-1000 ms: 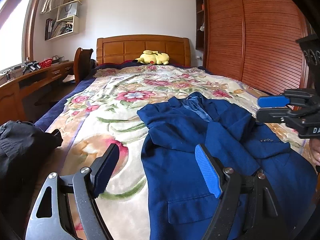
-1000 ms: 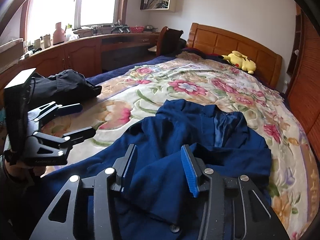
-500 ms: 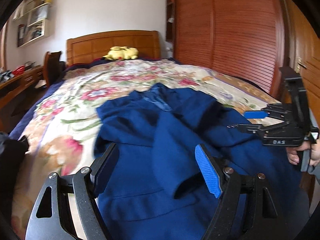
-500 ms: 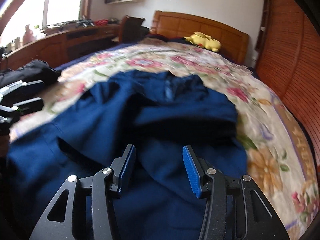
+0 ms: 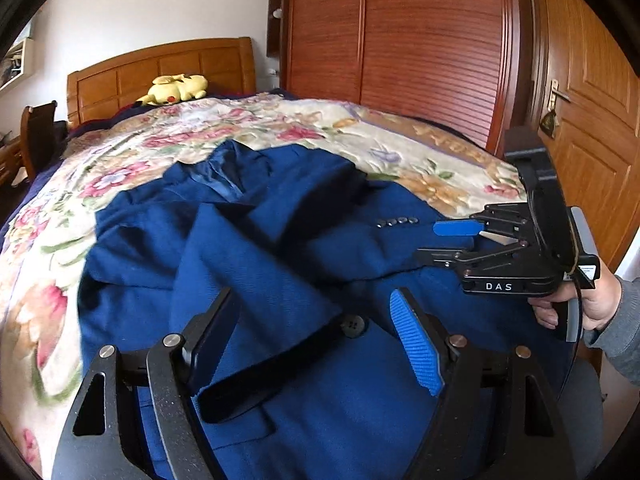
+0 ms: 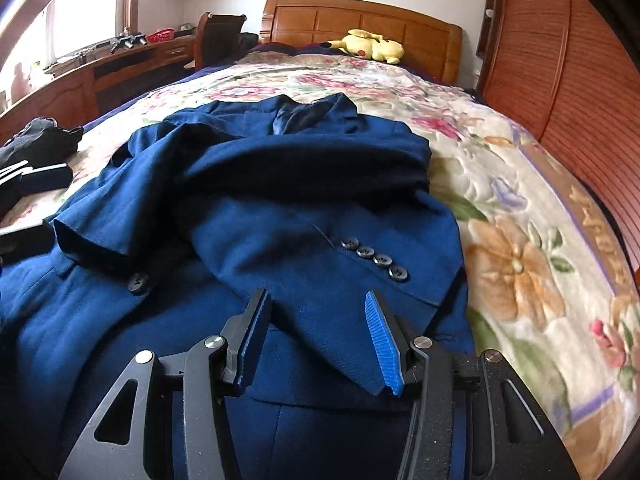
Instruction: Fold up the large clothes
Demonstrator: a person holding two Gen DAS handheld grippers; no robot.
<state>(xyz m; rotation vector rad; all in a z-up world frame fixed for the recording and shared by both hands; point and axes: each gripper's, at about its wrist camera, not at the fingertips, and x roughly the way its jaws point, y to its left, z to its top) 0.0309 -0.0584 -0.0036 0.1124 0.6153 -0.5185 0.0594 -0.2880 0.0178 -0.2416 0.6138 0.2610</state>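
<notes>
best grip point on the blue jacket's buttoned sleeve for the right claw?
Probably the cuff end of the sleeve of the dark blue suit jacket, just past the four cuff buttons. That hem lies loose on top of the jacket body and points at the open right claw, so come in low from the foot of the bed, one finger under the cuff edge.

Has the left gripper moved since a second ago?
Yes. The left gripper has swung right: the headboard slid from view centre to the left, and the wardrobe now fills the middle.
</notes>
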